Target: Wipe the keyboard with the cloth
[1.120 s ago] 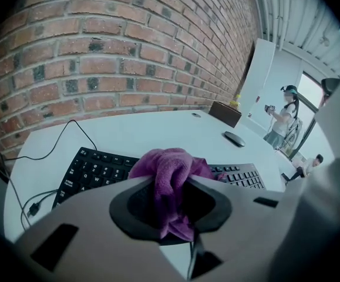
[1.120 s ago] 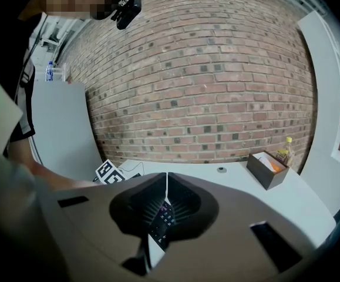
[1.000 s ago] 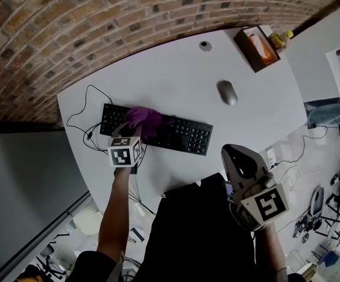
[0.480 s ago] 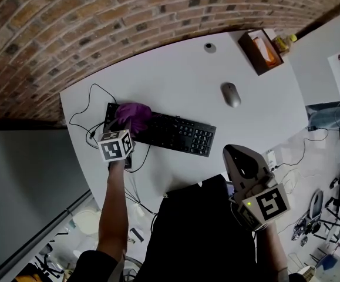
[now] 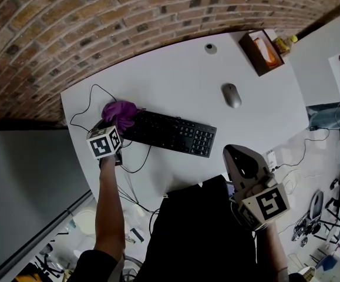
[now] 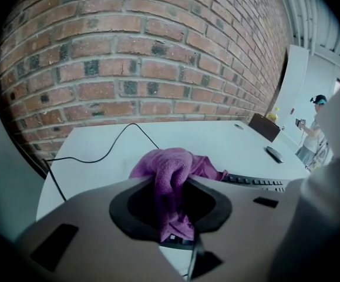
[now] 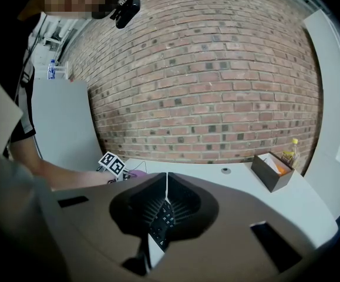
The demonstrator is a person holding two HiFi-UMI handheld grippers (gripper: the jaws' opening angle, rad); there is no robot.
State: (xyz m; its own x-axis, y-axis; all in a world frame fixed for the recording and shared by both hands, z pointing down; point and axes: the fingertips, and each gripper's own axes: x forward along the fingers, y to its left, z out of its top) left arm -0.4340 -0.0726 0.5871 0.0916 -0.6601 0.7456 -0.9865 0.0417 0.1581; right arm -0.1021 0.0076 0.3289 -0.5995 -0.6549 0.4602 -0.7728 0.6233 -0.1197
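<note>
- So, biggest thing first: the white desk (image 5: 175, 69) up against the brick wall (image 5: 99, 22) carries everything. Apart from the cloth, nothing on it has shifted over the last second.
- Next, the black keyboard (image 5: 170, 133) lies slanted across the near-middle of the desk, with its cable (image 5: 83, 107) looping off the left end. It hasn't slid around under the wiping.
- Then the left gripper (image 5: 114, 126), which is the one doing the work. It has travelled along the keyboard from the middle-left keys out to the left end, dragging the cloth with it. To me that reads as one wiping pass running out at that end. I'd guess the next stroke has to come back rightwards. I can't tell from this whether the number-pad end has been done.
- Meanwhile the right gripper (image 5: 235, 153) hasn't budged. It's parked close to the person's body, short of the desk's near edge, with its jaws together and nothing in them.
- Now the purple cloth (image 5: 120, 111) is pinched in the left gripper at a narrow opening. A fold runs down between the pads and the rest bunches out just ahead of the tips. It sits on the keyboard's left corner, and some of it may spill onto the desk there, hard to say.
- Lastly, the mouse (image 5: 231, 94) sits well apart to the right, untouched.
</note>
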